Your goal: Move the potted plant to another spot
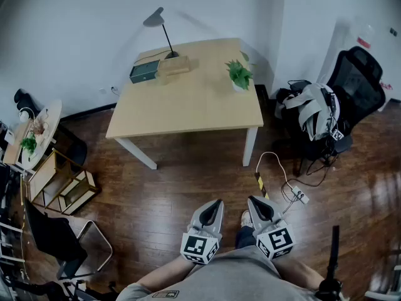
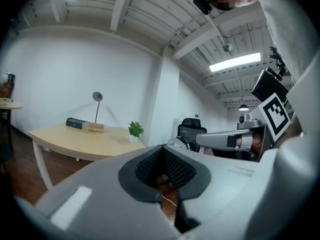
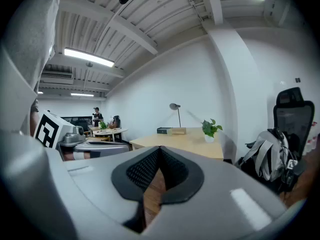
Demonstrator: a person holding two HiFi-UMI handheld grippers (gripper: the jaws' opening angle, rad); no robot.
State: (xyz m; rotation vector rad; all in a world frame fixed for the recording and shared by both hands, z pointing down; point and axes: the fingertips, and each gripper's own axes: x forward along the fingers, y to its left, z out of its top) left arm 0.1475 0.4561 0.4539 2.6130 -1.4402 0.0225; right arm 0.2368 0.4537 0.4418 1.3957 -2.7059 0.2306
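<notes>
The potted plant stands upright in a small pale pot on the table, towards the tabletop's 2 o'clock corner and close to its right edge. Its long axis runs straight up, with the leaves spreading wider than the pot. Across the table, at about 10 o'clock from the plant and well apart from it, a wooden block lies beside a dark box, and a desk lamp rises behind them. The tabletop around the plant is bare.

Both tools are held low in front of the person, over the wooden floor and well short of the table. The left gripper has its jaws clenched together with nothing between them. The right gripper looks the same, with pads meeting and only floor showing through the slit beneath.

From the jaws the plant lies at about 12 o'clock, across open floor and the near table edge. It sits a touch to the right gripper's side, so that hand seems slightly nearer, though there is little in it. The move has not begun. By my reckoning the person must step up to the table, and the chosen jaws must release before closing level around the pot beneath the leaves.
</notes>
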